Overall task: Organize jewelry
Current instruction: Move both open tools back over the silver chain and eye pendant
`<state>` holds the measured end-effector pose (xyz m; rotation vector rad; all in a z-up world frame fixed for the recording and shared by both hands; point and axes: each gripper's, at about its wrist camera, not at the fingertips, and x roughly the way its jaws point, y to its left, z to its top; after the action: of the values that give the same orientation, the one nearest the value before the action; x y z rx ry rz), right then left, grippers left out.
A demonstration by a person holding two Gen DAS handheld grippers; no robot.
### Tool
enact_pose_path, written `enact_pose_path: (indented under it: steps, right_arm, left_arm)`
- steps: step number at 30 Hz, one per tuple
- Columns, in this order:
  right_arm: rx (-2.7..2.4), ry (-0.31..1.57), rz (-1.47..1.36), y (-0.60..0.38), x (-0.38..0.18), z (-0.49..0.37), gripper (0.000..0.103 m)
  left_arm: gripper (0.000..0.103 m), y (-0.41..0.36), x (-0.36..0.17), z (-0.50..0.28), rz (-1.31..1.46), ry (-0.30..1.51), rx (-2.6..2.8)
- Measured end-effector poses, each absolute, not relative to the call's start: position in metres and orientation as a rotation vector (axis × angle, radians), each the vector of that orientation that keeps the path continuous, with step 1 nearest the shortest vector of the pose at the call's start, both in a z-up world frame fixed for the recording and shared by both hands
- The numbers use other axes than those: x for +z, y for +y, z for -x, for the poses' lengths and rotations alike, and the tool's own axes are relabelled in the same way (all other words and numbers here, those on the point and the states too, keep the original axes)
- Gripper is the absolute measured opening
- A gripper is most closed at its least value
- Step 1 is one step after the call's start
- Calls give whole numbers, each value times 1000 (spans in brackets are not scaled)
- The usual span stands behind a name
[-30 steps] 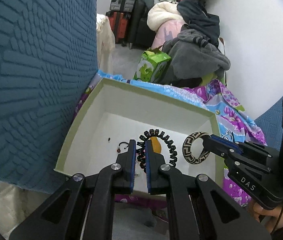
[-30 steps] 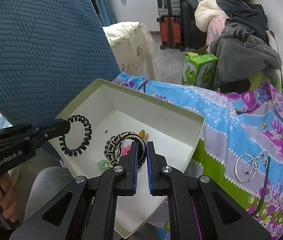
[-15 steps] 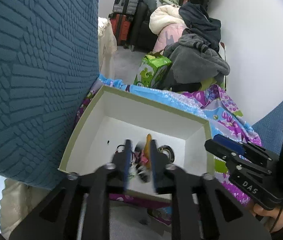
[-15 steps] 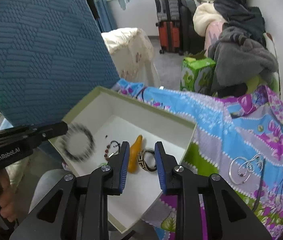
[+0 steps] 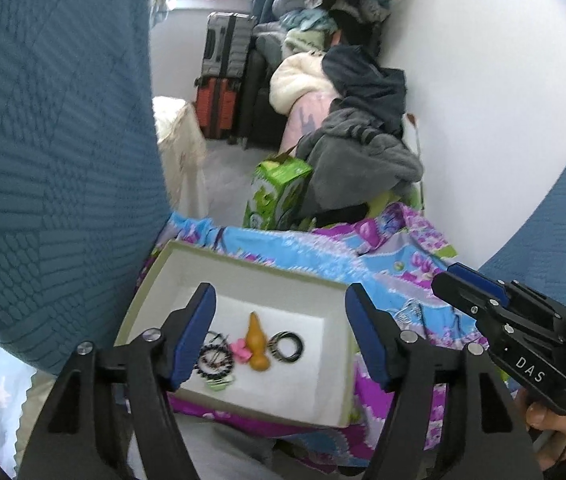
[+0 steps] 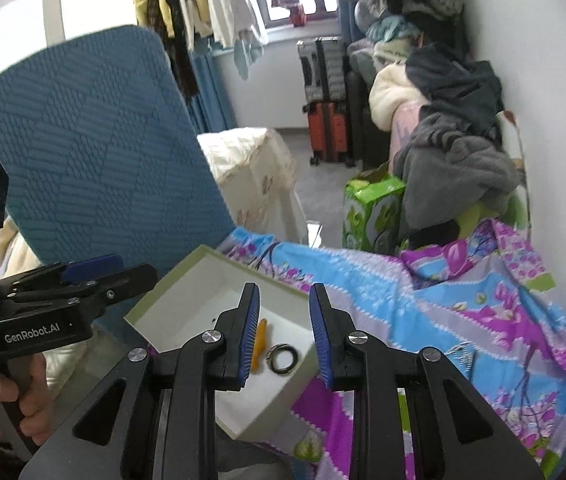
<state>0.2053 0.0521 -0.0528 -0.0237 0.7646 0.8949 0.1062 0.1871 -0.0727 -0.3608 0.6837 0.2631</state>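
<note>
Both grippers are now hanging open and empty above the box (image 5: 171,276): the left gripper (image 5: 281,334) has released the black coil band (image 5: 215,362), the right gripper (image 6: 285,338) the patterned bangle (image 6: 281,358). Both pieces are lying inside the box, beside the orange piece (image 5: 257,344).

Setting: home bedroom. Evidence: floral bedsheet (image 6: 463,300); clothes pile (image 6: 443,120) against the wall; stacked suitcases (image 6: 325,100); garments hanging (image 6: 203,8) by the window; blue quilted chair back (image 6: 91,152).
</note>
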Motion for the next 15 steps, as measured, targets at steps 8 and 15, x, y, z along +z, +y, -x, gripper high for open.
enact_pose_path:
  steps: [8, 15]
  right_arm:
    - [825, 712, 2, 4, -43, -208, 24]
    - [762, 703, -3, -32, -48, -209, 24]
  left_arm:
    - [68, 150, -54, -116, 325, 634, 213]
    - [68, 115, -53, -128, 305, 630, 161]
